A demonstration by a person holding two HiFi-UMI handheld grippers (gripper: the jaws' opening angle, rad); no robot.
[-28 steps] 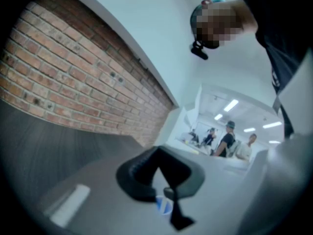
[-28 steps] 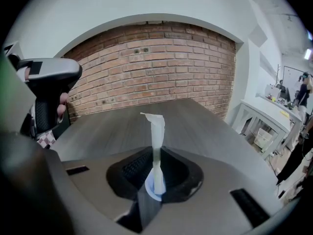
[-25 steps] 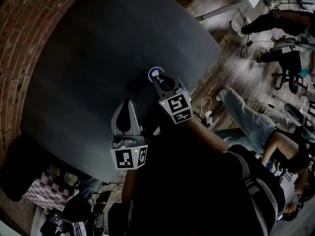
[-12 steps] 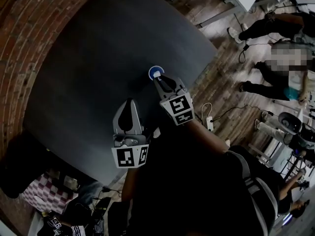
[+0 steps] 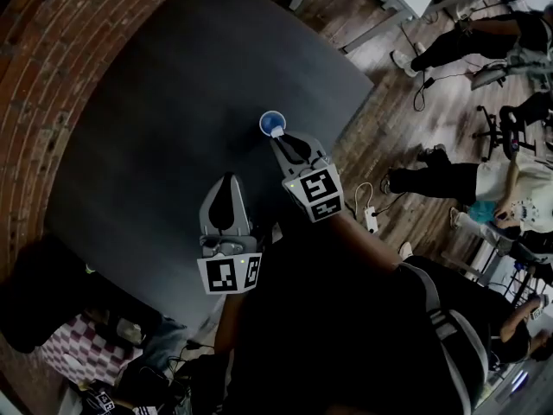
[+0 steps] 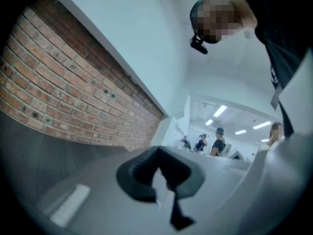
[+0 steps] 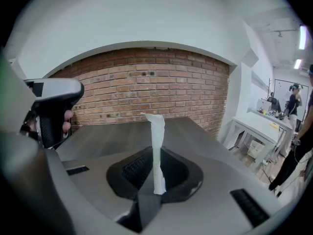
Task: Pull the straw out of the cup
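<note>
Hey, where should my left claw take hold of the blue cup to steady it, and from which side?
Likely the cup wall on its left, coming from the left claw's side: it stands upright, open on top, and the right claw, holding the straw, crowds its near-right side.

Cup (image 5: 272, 123) stands on the table (image 5: 164, 102), right gripper (image 5: 282, 139) just beside it, the straw (image 7: 157, 151) upright between its jaws. Left gripper (image 5: 226, 185) sits left, nearer the person.
</note>
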